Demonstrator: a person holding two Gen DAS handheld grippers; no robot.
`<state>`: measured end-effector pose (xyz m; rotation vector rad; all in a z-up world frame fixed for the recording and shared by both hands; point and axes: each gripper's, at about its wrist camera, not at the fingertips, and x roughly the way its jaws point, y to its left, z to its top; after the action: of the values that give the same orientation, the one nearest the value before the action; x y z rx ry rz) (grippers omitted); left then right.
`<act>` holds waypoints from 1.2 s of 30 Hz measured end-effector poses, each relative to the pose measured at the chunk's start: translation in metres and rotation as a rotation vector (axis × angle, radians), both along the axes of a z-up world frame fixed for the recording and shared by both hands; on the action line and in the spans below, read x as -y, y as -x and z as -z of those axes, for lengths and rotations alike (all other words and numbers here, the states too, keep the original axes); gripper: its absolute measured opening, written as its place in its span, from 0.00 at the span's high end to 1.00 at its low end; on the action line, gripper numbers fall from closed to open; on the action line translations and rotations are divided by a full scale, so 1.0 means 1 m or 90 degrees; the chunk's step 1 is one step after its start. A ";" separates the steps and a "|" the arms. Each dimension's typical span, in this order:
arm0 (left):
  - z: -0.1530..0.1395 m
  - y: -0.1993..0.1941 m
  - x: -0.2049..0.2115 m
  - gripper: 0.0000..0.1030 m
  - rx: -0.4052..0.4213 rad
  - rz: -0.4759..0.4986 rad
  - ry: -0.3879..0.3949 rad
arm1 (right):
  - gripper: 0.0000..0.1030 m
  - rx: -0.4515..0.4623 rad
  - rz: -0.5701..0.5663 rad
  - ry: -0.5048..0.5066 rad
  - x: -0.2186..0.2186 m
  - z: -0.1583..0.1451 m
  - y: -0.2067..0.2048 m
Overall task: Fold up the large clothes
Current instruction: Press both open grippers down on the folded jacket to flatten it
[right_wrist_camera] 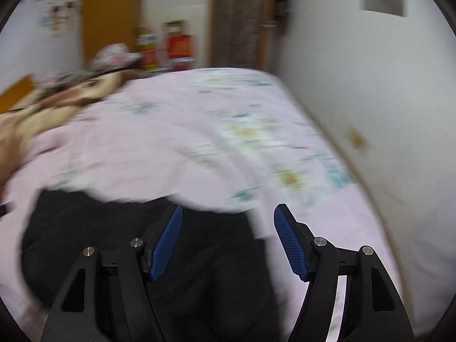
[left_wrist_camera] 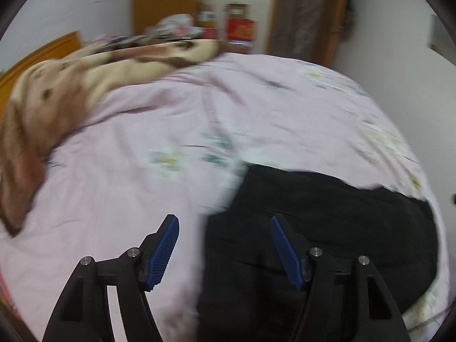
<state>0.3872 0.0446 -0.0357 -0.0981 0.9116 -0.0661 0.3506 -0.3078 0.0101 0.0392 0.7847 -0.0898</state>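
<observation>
- Left gripper (left_wrist_camera: 225,222): jaws apart, nothing between the blue pads (left_wrist_camera: 164,252). It hangs above the bed, clear of the cloth.
- Right gripper (right_wrist_camera: 228,212): same, jaws apart, nothing clamped, pads (right_wrist_camera: 166,242) free in the air.
- Black garment (left_wrist_camera: 327,228) lies on the pink sheet (left_wrist_camera: 128,171) at the near edge of the bed. No gripper touches it.
- Left view: the garment fills the lower right; its left edge runs up between the two fingers, so the left finger sits over sheet and the right finger over black cloth.
- Right view: mirrored. The garment (right_wrist_camera: 114,242) fills the lower left, under the left finger; the right finger sits over bare sheet (right_wrist_camera: 327,213).
- Garment top edge looks roughly straight across in both views, with a fold of pale cloth lapping its upper right corner. Blur is too heavy to tell how many layers it has.
- Sheet is pink with a pale flower print, wrinkled.
- Tan and brown blanket (left_wrist_camera: 71,91) is bunched at the far left of the bed, well apart from the garment.
- Wooden headboard (left_wrist_camera: 42,51) shows behind the blanket.
- White wall (right_wrist_camera: 370,99) runs right along the bed's right side.
- Far end: a pile of cloth (left_wrist_camera: 176,25), red boxes (left_wrist_camera: 240,32), a door (right_wrist_camera: 242,20).
- Both frames are motion-blurred; fine detail is unreadable.
</observation>
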 end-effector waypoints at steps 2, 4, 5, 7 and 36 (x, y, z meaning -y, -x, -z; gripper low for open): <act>0.004 0.010 0.037 0.35 -0.009 0.048 0.012 | 0.35 -0.020 -0.046 -0.004 -0.025 0.007 0.009; 0.011 0.017 0.075 0.35 -0.008 0.090 0.003 | 0.35 -0.040 -0.079 -0.001 -0.049 0.023 0.017; 0.017 0.019 0.088 0.35 -0.016 0.105 0.002 | 0.35 -0.051 -0.095 -0.008 -0.057 0.031 0.017; 0.033 0.016 0.112 0.35 -0.042 0.116 -0.004 | 0.35 -0.068 -0.090 -0.015 -0.069 0.047 0.018; 0.069 0.033 0.049 0.19 -0.071 0.056 -0.064 | 0.31 -0.121 -0.011 -0.005 -0.005 0.085 0.039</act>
<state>0.3538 -0.0041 -0.1044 0.0330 1.0291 -0.0972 0.3116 -0.3026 -0.0746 0.0321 0.9756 -0.0745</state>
